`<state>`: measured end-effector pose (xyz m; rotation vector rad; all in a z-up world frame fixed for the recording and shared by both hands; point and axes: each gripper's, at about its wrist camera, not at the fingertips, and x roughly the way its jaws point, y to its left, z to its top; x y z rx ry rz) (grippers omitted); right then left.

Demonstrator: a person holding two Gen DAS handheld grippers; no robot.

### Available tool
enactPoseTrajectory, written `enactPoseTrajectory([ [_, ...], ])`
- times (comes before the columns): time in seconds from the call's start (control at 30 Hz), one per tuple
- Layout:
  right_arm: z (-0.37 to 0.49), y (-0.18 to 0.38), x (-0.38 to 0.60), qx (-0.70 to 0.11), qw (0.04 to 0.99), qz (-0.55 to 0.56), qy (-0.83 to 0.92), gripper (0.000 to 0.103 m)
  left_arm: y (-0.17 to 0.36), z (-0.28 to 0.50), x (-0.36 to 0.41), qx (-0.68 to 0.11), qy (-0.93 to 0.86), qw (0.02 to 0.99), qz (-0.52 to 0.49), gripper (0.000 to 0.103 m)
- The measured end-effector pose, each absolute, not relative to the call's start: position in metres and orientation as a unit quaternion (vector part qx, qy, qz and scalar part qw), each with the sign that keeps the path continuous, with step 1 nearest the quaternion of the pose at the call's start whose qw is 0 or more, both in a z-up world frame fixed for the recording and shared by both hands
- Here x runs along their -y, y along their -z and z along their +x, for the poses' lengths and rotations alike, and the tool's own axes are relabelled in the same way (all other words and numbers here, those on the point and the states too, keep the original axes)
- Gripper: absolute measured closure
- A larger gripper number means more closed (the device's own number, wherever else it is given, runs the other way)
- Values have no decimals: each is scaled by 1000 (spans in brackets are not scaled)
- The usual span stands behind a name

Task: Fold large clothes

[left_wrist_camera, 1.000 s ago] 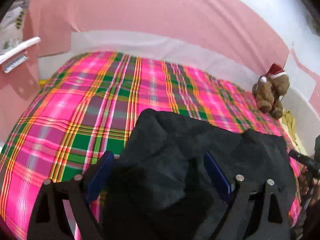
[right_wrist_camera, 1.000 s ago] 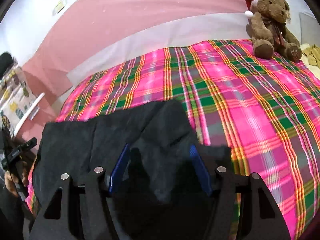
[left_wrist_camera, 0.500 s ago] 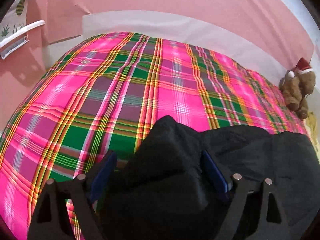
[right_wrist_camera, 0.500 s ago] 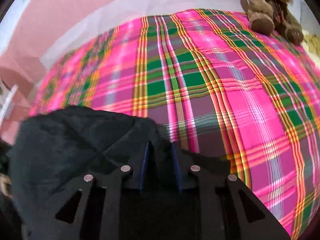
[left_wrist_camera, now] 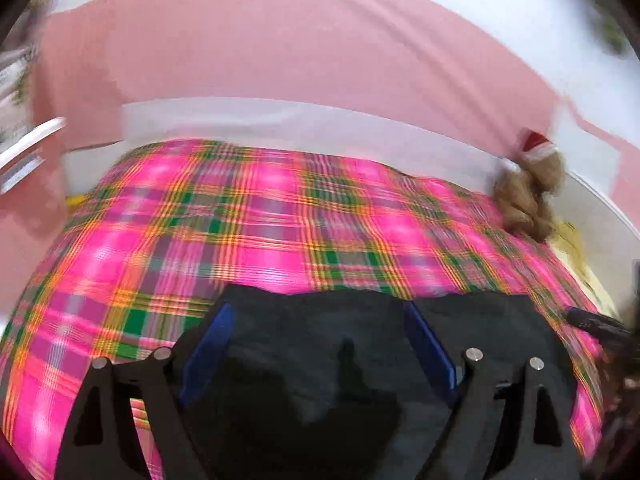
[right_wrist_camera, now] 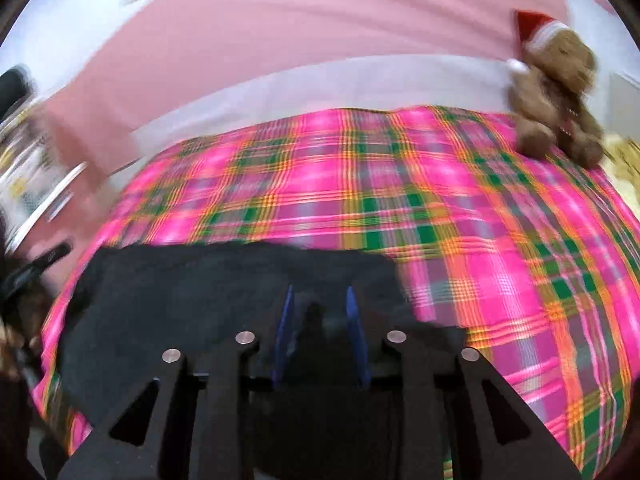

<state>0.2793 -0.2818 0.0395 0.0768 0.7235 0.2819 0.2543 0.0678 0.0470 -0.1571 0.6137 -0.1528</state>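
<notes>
A black garment (left_wrist_camera: 320, 344) lies on the near part of a pink plaid bed cover (left_wrist_camera: 256, 232). It also shows in the right wrist view (right_wrist_camera: 200, 296). My left gripper (left_wrist_camera: 318, 320) is open, its blue pads wide apart over the cloth. My right gripper (right_wrist_camera: 318, 304) has its blue pads close together with a fold of the black garment between them. Both views are blurred by motion.
A brown teddy bear with a red hat (left_wrist_camera: 528, 196) sits at the bed's far right corner, also in the right wrist view (right_wrist_camera: 556, 92). A pink wall (left_wrist_camera: 280, 48) runs behind the bed. The other gripper's handle shows at the right edge (left_wrist_camera: 592, 324).
Both cameras tilted up after dipping toward the bed. My right gripper's pads closed on the black cloth from wide open. The left gripper stayed open.
</notes>
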Motion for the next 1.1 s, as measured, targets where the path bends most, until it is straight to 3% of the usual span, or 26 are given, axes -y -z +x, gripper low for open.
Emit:
enactPoseTrajectory([
  [0.17,281,-7,230,-404,896,-4,-184,74,-12,275,3,-368,163,915,-13,14],
  [0.37,333,18,224,-434,889,-11,-148,73,31,331,4,-404,116,906,-40,14],
  [0.77,360,41,224,-448,886,7,-120,68,35,337,19,-416,80,906,7,13],
  [0.93,343,6,241,-420,899,23,-120,68,3,329,-14,-387,79,918,13,13],
  [1.1,364,28,262,-447,889,33,-93,68,31,351,-43,-415,50,908,22,13],
])
